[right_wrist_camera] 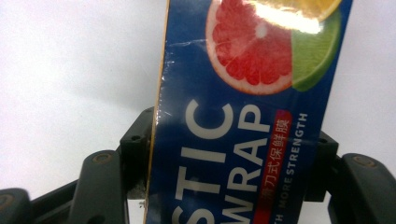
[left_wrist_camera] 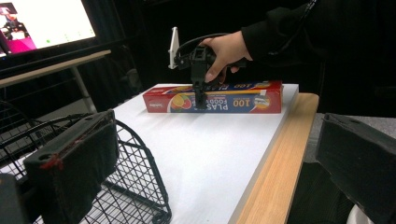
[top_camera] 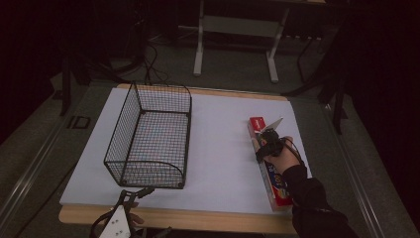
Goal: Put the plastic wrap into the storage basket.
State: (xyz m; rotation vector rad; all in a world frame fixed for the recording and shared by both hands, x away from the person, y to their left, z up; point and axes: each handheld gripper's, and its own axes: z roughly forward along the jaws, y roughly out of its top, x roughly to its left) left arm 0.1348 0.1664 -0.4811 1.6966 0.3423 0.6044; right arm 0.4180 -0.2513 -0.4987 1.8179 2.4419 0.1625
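1. the left gripper point(top_camera: 130, 197) hangs at the near table edge, just before the basket's near right corner; in its own view its two black jaws stand wide apart with nothing between them, one over the basket's rounded end and the other off past the wooden edge.
2. the wire basket point(top_camera: 148, 136) sits on the left half of the white board point(top_camera: 223, 148), long side running away from the person, and looks empty.
3. the wrap box point(top_camera: 270, 163) lies flat along the board's right edge, red end far, printed with citrus fruit and "plastic wrap".
4. the right gripper point(top_camera: 267, 144) comes down on the box's far half, held by the right hand point(top_camera: 283, 156); in its own view the jaws sit one on each long side of the box, against or very near its faces. whether they press it, i cannot tell.
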